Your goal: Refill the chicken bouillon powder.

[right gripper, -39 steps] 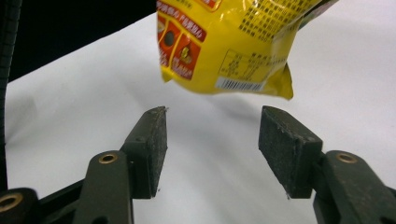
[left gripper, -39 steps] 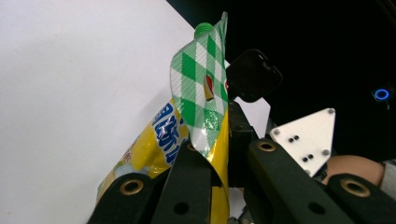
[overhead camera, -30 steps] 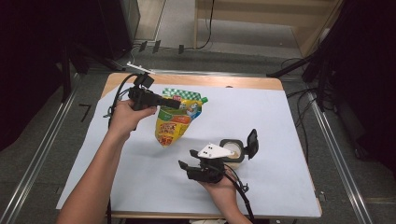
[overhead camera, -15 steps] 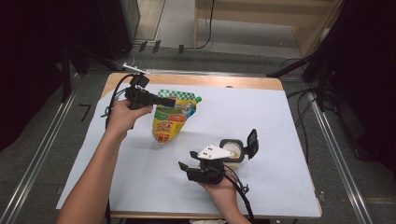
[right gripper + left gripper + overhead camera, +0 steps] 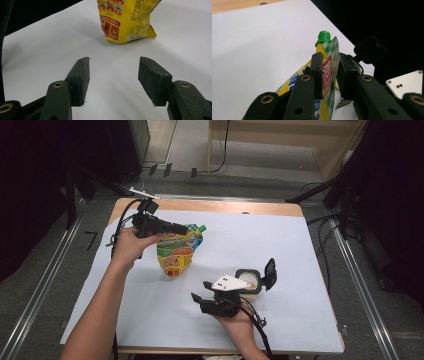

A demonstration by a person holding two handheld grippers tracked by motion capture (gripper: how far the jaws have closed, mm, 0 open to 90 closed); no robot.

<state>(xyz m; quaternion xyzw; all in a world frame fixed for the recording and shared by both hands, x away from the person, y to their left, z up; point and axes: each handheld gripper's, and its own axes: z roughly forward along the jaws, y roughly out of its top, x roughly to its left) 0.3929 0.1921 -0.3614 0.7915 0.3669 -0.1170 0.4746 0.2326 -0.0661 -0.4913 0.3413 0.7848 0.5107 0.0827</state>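
- A yellow plastic spout pouch with a green screw cap (image 5: 178, 251) (image 5: 325, 72) (image 5: 126, 18) is stood upright on the white sheet, its green-checked top set between loosened jaws.

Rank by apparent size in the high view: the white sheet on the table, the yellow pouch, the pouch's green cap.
1. White sheet, by far the largest.
2. Yellow pouch, standing on the sheet.
3. Green cap, the smallest, at the pouch's top corner.

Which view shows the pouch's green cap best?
The left gripper view: the green cap sits close and sharp atop the pouch, above the left gripper fingers. The high view has it as a tiny speck; the right gripper view cuts the pouch's top off.
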